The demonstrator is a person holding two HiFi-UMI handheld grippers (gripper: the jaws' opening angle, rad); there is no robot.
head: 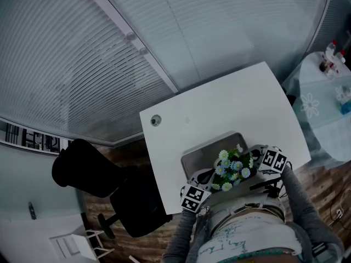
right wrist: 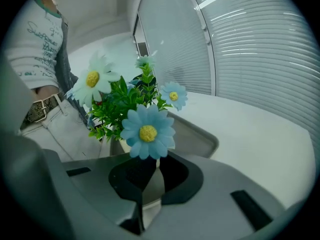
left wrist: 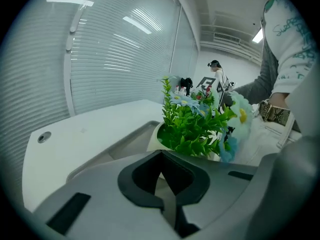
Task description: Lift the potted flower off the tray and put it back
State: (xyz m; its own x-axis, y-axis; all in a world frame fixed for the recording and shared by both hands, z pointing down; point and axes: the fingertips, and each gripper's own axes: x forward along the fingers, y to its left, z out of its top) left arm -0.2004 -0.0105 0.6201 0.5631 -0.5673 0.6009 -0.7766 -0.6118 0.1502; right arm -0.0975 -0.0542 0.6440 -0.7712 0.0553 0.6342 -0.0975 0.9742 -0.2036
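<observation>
The potted flower (head: 233, 169), green leaves with blue and white daisies in a white pot, stands over the near end of the grey tray (head: 200, 152) on the white table. My left gripper (head: 211, 179) is close against its left side, my right gripper (head: 253, 160) against its right. In the left gripper view the shut jaws of the left gripper (left wrist: 162, 171) point at the pot (left wrist: 156, 140), with nothing between them. The right gripper (right wrist: 150, 176) is shut too, and a blue daisy (right wrist: 147, 131) hangs just over its tips. The pot's base is hidden.
The table (head: 219, 103) has a round grommet (head: 156, 120) at its far left corner. A black office chair (head: 104, 185) stands left of it. Window blinds (head: 109, 53) run behind. A second table (head: 329, 103) with bottles is at the right. The person's torso is at the table's near edge.
</observation>
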